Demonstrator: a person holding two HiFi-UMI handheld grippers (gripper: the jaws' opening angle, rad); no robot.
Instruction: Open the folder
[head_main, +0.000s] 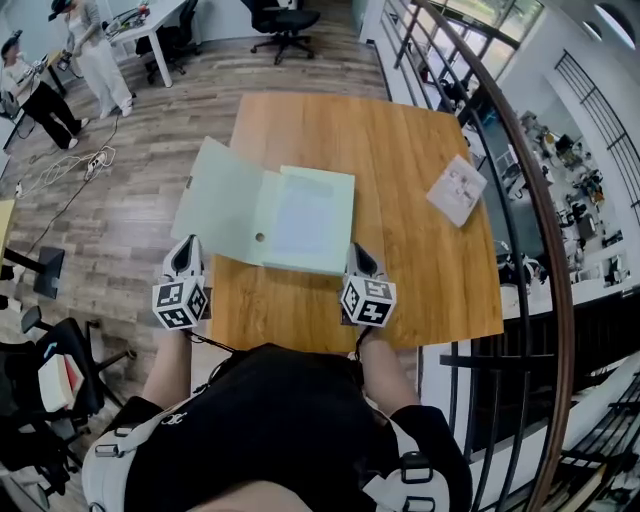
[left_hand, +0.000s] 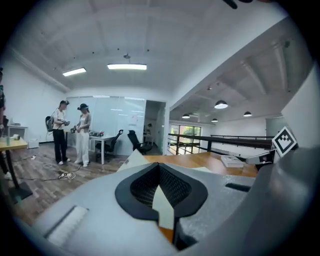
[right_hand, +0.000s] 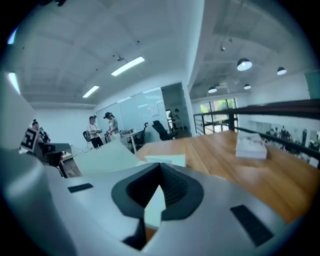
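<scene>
The pale green folder (head_main: 268, 212) lies spread between the two hand-held grippers, just ahead of both. Its cover is swung out past the surface's (head_main: 400, 150) left edge, so the opening looks essentially done; only laying that cover flat, or letting go, may remain. The left hand-held gripper (head_main: 186, 252) is pinching the cover's near corner, and the right hand-held gripper (head_main: 356, 256) is pinching the back leaf's near corner. Whether the overhanging cover sags or is held up is unclear. The inner sheet's print is unreadable.
</scene>
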